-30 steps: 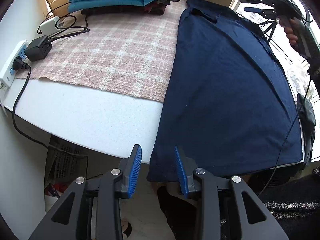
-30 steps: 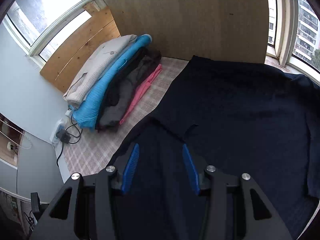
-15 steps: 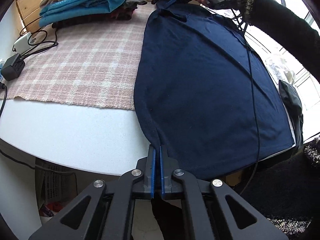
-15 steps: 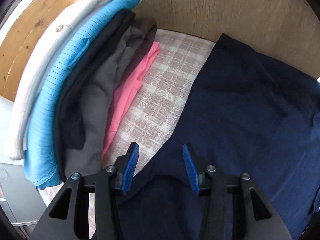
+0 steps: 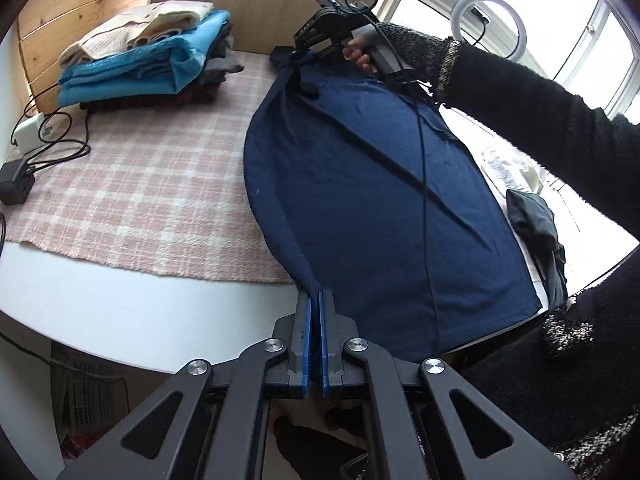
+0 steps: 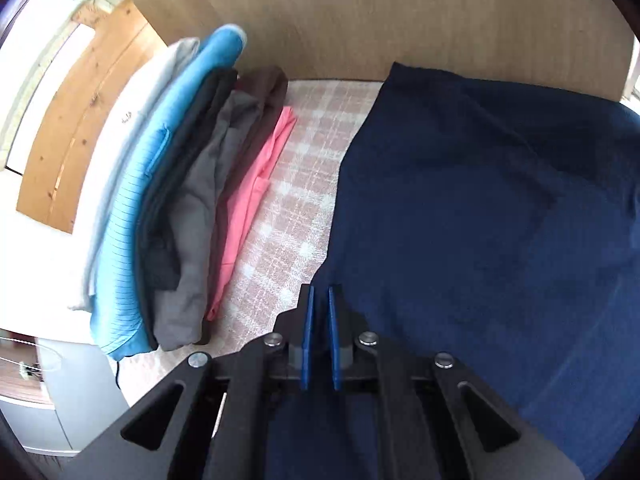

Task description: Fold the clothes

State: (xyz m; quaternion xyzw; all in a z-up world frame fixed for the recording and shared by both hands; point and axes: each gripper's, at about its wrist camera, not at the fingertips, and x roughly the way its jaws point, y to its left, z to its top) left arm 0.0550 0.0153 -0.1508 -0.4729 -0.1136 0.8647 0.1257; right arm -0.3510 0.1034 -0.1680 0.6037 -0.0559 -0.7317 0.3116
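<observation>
A navy garment (image 5: pixel 360 180) lies spread along the right half of the table, partly over a pink plaid cloth (image 5: pixel 140 184). My left gripper (image 5: pixel 315 294) is shut on the garment's near left hem corner, which rises slightly off the table. At the far end, a hand in a dark sleeve (image 5: pixel 540 120) holds my right gripper (image 5: pixel 300 51) at the garment's far left corner. In the right wrist view the right gripper (image 6: pixel 319 290) has its jaws closing, pads pinching the navy garment (image 6: pixel 480 200) at its left edge.
A stack of folded clothes (image 5: pixel 152 68) sits at the far left of the plaid cloth, seen again as the stack (image 6: pixel 180 200) beside the right gripper. A charger (image 5: pixel 14 186) with cables lies left. A wooden board (image 6: pixel 400 12) backs the table; a black bag (image 5: pixel 536 220) lies right.
The left gripper shut on the hem corner and lifted it. The right gripper came down to the garment's far left edge and its jaws closed there.
</observation>
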